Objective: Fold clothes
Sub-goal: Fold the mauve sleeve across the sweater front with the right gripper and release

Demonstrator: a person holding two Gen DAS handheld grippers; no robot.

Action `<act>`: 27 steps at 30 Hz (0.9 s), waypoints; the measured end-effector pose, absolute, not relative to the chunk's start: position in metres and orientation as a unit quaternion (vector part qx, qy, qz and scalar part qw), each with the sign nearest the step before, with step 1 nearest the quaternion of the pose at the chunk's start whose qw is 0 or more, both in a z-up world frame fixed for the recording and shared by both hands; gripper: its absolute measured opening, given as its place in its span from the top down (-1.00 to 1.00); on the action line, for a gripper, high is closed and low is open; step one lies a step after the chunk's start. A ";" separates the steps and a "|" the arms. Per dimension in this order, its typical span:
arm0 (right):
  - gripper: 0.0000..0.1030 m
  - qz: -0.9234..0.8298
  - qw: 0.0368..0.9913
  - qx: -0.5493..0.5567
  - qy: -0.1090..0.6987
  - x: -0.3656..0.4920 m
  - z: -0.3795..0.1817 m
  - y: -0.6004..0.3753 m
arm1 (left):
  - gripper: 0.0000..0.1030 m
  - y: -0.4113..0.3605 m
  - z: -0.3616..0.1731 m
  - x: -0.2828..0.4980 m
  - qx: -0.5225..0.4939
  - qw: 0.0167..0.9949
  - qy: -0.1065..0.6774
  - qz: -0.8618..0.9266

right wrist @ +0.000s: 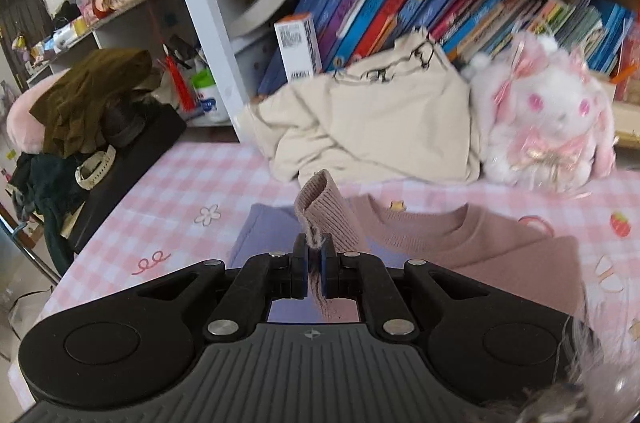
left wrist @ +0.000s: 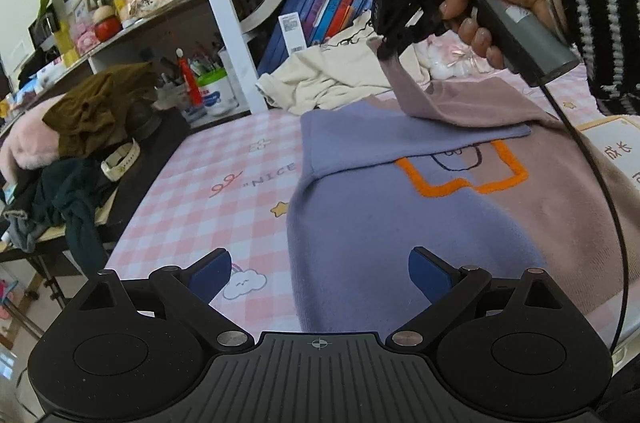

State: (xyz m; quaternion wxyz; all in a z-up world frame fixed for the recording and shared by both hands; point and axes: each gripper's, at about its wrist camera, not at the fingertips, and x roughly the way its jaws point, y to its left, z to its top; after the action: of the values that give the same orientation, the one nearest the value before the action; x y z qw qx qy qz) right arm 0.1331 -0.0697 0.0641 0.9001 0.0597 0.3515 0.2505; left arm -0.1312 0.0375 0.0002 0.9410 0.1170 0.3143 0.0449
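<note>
A sweater, half lavender and half dusty pink (left wrist: 400, 223) with an orange outline motif, lies flat on the pink checked cloth. Its lavender sleeve (left wrist: 400, 137) is folded across the chest. My right gripper (left wrist: 388, 51), held by a hand in a striped cuff, is shut on the pink sleeve (left wrist: 416, 91) and lifts its cuff above the sweater's far side. In the right wrist view the ribbed pink cuff (right wrist: 326, 211) sticks up from between that gripper's (right wrist: 314, 251) closed pads. My left gripper (left wrist: 320, 271) hangs open over the sweater's near hem, holding nothing.
A cream garment (right wrist: 372, 127) lies crumpled at the back against shelved books (right wrist: 400, 11), with a white-and-pink plush rabbit (right wrist: 548, 123) beside it. At the left a dark side table carries a pile of clothes (left wrist: 80, 127) and a watch (left wrist: 120, 159). A white upright post (left wrist: 224, 7) stands behind.
</note>
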 end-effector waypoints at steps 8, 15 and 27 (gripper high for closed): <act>0.13 0.285 0.876 0.097 0.378 0.124 0.059 -0.088 | -0.89 0.036 0.001 -0.126 0.109 0.942 0.314 0.038; 0.12 0.271 0.870 0.118 0.395 0.090 0.058 -0.137 | -0.89 0.039 -0.001 -0.117 0.081 0.945 0.316 0.034; -0.07 0.185 0.864 0.081 0.461 -0.025 0.003 -0.205 | -0.89 0.033 -0.016 -0.115 0.032 0.938 0.345 0.010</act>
State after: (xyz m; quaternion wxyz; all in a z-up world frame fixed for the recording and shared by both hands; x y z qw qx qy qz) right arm -0.0247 -0.2054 0.0029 0.8641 0.0813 0.4610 0.1850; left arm -0.1147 0.0329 -0.0164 0.9381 0.0316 0.3448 0.0095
